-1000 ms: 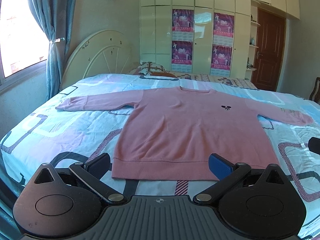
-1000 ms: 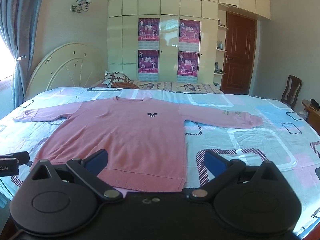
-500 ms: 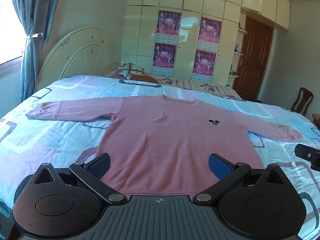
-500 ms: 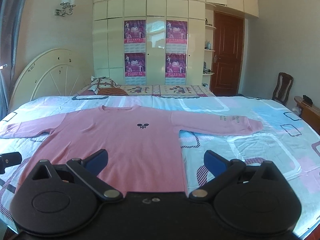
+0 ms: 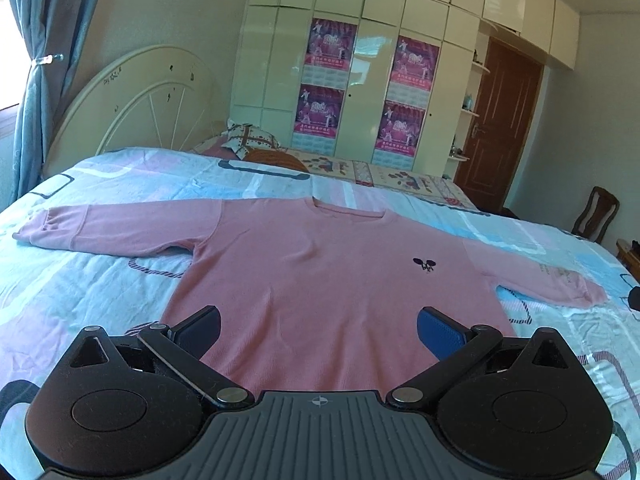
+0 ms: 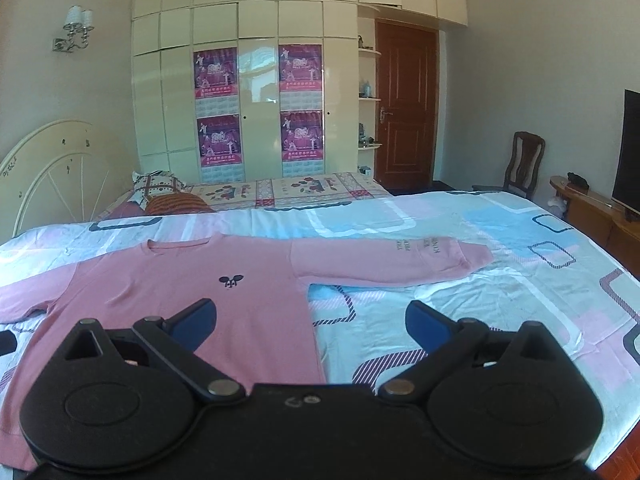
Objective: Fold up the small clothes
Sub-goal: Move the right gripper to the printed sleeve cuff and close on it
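Observation:
A pink long-sleeved sweater (image 5: 320, 272) (image 6: 168, 300) lies flat on the bed, front up, both sleeves spread out sideways, with a small dark emblem on the chest. My left gripper (image 5: 318, 330) hovers open over the sweater's lower part, nothing between its fingers. My right gripper (image 6: 310, 326) is open too, above the sweater's right side edge, its right finger over bare sheet. The hem is hidden behind both gripper bodies. The right sleeve (image 6: 400, 258) carries dark lettering near the cuff.
The bed sheet (image 6: 500, 240) is pink, blue and white with rectangle patterns. Pillows (image 5: 250, 142) lie by the cream headboard (image 5: 136, 96). A wardrobe with posters (image 6: 260, 108), a brown door, a wooden chair (image 6: 526, 164) and a low bench stand beyond. Curtain at left.
Both grippers have moved forward over the sweater and swung to the right; the hem has dropped out of sight beneath them. Jaws stay open. The sweater has not moved.

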`<state>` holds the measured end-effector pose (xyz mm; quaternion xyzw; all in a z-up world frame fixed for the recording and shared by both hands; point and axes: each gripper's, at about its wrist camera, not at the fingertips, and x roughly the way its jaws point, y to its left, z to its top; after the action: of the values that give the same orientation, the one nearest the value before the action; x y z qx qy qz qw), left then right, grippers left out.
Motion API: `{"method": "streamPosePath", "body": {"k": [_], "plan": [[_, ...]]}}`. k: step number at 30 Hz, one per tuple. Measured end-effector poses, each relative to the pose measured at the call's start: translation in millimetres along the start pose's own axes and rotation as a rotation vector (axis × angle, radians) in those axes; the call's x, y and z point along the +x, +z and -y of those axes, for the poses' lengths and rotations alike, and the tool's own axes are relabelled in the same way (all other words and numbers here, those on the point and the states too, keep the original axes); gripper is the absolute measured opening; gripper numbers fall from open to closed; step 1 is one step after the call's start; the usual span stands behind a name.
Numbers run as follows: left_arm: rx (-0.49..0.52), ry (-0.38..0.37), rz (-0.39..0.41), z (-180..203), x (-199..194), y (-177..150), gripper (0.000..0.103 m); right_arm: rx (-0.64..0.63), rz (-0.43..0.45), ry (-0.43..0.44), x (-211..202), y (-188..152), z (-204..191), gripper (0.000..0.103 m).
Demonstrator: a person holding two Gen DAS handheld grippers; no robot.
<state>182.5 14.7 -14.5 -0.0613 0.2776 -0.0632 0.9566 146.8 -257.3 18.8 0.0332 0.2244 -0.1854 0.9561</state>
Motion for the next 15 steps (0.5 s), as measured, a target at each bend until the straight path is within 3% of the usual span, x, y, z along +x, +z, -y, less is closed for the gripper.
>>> {"method": "streamPosePath", "body": {"k": [7, 15], "plan": [[-0.006, 0.037, -0.012, 16.4, 36.3, 9.6, 0.103, 0.049, 0.028, -0.036, 39.6, 17.7, 40.1, 0.1], [0.033, 0.111, -0.048, 66.5, 99.7, 33.4, 0.103, 0.126, 0.031, -0.083, 115.8, 41.9, 107.1, 0.098]]}}
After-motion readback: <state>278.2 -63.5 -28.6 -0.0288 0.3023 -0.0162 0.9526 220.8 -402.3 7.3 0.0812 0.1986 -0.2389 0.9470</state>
